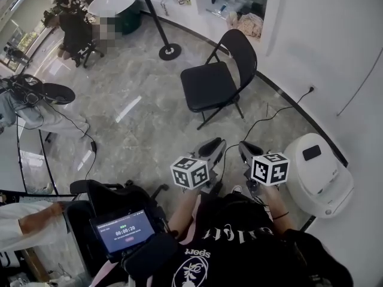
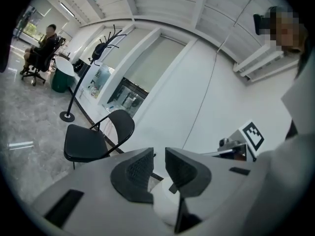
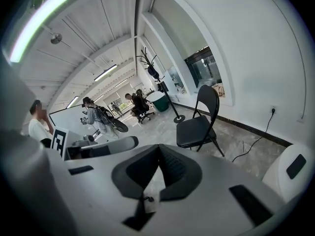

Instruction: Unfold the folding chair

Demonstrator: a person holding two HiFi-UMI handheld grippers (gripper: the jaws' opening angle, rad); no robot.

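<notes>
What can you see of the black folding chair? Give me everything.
The black folding chair stands unfolded and upright on the grey marbled floor, close to the white wall with its dark skirting. Its matte, padded-looking seat is level, the rounded backrest is raised, and the thin black tube legs are crossed. The seat is bare. Nothing touches the chair but the floor.

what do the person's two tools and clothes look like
Both the left tool and right tool have pale grey moulded bodies with dark, textured pads on two blunt jaws. Each carries a white cube printed with black square markers. The person wears a black top with white lettering and a thin dark band on the right wrist.
</notes>
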